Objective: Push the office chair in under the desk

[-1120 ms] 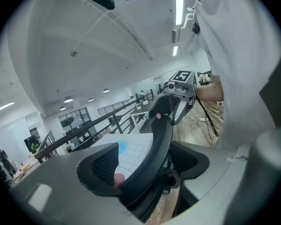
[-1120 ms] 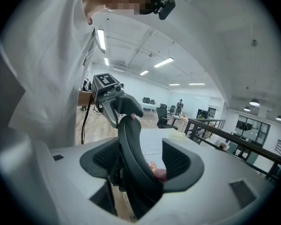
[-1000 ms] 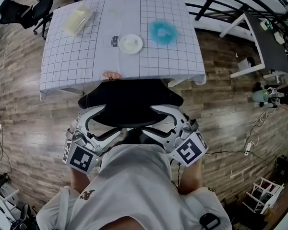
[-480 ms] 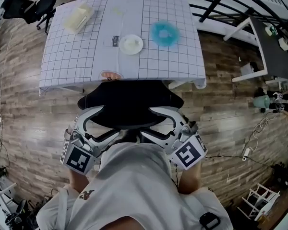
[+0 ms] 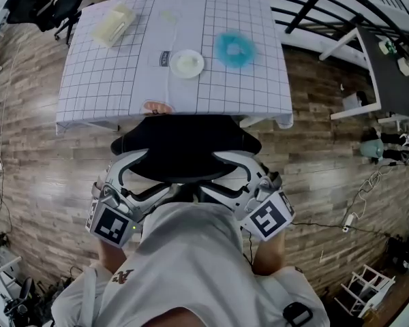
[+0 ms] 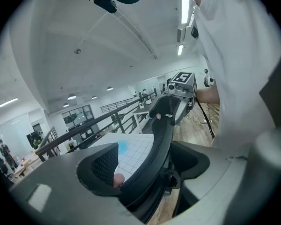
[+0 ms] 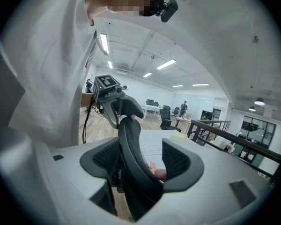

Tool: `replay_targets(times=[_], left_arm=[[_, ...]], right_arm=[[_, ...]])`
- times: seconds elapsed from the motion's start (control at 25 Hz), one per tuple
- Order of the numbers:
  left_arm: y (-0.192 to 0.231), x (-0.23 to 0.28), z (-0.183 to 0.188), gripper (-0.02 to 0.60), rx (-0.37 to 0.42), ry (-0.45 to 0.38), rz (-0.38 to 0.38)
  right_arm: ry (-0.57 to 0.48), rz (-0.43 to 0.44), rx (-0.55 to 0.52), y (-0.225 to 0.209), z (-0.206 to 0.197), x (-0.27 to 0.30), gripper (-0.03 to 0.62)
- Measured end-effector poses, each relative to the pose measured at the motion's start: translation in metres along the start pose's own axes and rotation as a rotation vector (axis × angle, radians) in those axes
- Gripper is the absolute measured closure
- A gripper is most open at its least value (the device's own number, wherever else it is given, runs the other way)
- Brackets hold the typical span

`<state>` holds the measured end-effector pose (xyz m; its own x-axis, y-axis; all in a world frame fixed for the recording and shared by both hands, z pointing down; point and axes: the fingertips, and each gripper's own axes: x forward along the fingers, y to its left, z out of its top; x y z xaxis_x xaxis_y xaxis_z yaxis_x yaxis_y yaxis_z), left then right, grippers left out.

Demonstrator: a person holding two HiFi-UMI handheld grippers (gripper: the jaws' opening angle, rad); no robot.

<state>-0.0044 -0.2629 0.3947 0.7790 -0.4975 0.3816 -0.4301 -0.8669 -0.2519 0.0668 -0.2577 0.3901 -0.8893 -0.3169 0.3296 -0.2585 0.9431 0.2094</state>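
The black office chair (image 5: 184, 145) stands at the near edge of the desk (image 5: 109, 80), which is covered with a white grid cloth. Only the top of the chair's backrest shows, in front of the person's torso. My left gripper (image 5: 153, 172) straddles the backrest's left part and my right gripper (image 5: 215, 172) its right part. In the left gripper view the backrest edge (image 6: 161, 135) runs between the jaws of the left gripper (image 6: 145, 168). In the right gripper view the backrest (image 7: 131, 144) stands between the jaws of the right gripper (image 7: 140, 165), with a gap on one side. Both look open.
On the desk lie a white dish (image 5: 187, 63), a blue fluffy thing (image 5: 232, 48) and a pale yellow container (image 5: 112, 24). Another black chair (image 5: 54, 9) stands at the far left. White tables (image 5: 368, 67), dark railings and floor cables lie to the right.
Only the head view has shifted a little. The chair and both grippers stay where they were.
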Motion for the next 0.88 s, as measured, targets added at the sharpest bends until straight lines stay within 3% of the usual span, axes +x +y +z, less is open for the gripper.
replay_targets(times=[0.88], left_arm=[[0.025, 0.032, 0.001, 0.225, 0.003, 0.016, 0.02]], right_arm=[[0.028, -0.005, -0.015, -0.037, -0.014, 0.001, 0.304]])
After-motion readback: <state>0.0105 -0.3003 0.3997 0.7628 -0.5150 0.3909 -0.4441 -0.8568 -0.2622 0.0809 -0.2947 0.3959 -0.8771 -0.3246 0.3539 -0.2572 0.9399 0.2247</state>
